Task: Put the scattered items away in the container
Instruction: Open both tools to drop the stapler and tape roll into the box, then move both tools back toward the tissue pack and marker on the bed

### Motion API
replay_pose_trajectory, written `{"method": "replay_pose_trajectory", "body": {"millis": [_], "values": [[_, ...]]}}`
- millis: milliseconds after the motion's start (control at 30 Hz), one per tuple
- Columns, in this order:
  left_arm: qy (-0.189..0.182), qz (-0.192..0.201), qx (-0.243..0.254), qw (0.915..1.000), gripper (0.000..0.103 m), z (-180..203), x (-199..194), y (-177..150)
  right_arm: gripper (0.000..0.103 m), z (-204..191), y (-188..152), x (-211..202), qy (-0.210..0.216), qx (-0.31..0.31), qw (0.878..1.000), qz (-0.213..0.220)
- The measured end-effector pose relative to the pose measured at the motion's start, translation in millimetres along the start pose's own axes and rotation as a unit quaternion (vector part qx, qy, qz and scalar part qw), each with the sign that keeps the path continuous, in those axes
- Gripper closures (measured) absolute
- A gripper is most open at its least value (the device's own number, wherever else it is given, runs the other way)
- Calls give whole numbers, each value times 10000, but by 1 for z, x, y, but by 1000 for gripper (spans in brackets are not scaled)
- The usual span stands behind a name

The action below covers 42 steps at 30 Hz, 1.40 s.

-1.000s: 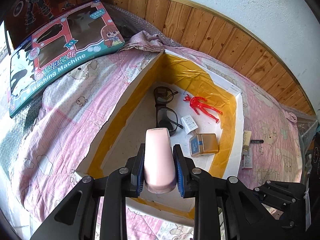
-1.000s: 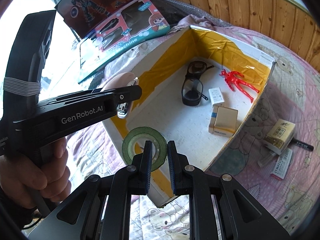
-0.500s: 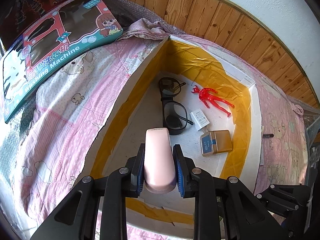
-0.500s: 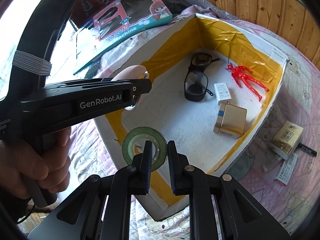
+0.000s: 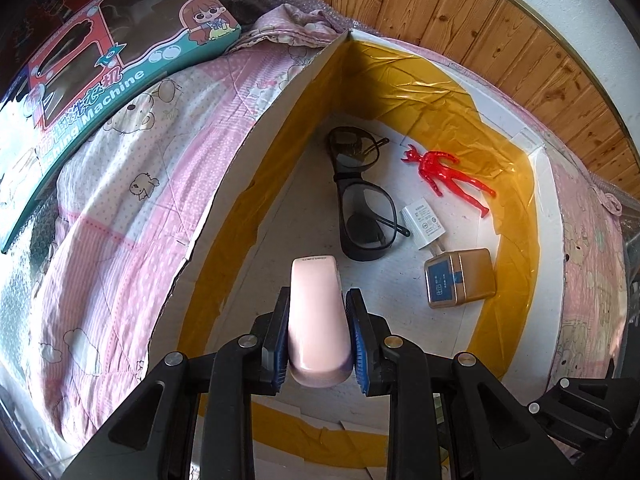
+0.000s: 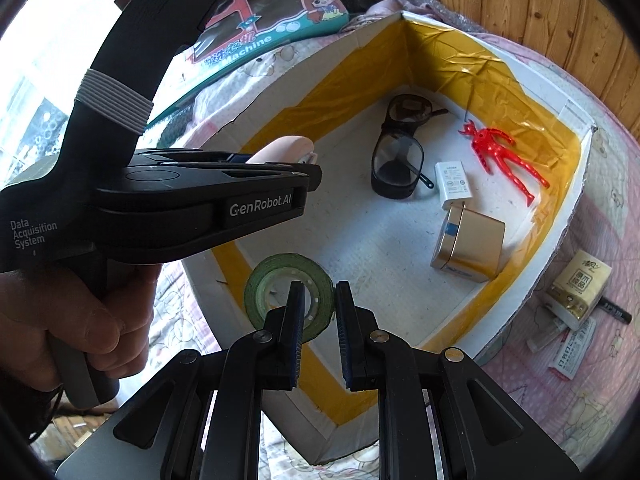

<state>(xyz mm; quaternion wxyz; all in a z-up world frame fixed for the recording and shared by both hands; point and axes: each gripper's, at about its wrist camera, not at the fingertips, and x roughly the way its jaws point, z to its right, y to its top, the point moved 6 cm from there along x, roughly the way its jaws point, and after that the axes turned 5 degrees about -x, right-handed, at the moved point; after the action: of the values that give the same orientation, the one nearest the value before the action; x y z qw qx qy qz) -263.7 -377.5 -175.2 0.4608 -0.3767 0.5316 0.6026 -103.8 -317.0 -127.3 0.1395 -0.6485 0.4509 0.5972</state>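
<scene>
Box (image 5: 536,200) on bed (image 5: 120,208), partly filled: glasses (image 5: 360,208), red figure (image 5: 444,168), white charger (image 5: 424,224), gold tin (image 5: 460,280) already on its floor.

Left gripper (image 5: 318,332): fingers closed on pink stapler (image 5: 316,320), held over box interior, not yet released.

Right gripper (image 6: 318,332): fingers clamped narrow on rim of green tape roll (image 6: 272,288), held above box's near wall.

Left to do, likely: drop both, then collect small packet (image 6: 580,288), pen (image 6: 616,308) and wrapper (image 6: 572,352) lying on bed beside box.
</scene>
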Motion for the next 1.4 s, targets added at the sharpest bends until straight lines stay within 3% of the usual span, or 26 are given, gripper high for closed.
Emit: {"method": "replay_pose_trajectory", "body": {"millis": [133,200,400,700,1000,1400], "values": [[10,-115,-142,9998,75,-5,9,3,83,1,2,5,23,58,10000,-53],[146,-140,-179,9996,62,-11,14,5,69,3,2,4,57,138,9999,-7],[-44,-141,-309,9994,59,-13,6,4,68,11,-4,-11,153,359,9992,131],[-188,177,-509,9984,59,-16,-29,4,73,11,-18,-40,329,502,9974,406],[-60,507,-112,9986,59,10,-61,-15,76,9,-29,-61,510,617,9945,675],[-254,634,179,9975,59,48,-84,-38,76,22,-52,-85,720,943,9886,928]]}}
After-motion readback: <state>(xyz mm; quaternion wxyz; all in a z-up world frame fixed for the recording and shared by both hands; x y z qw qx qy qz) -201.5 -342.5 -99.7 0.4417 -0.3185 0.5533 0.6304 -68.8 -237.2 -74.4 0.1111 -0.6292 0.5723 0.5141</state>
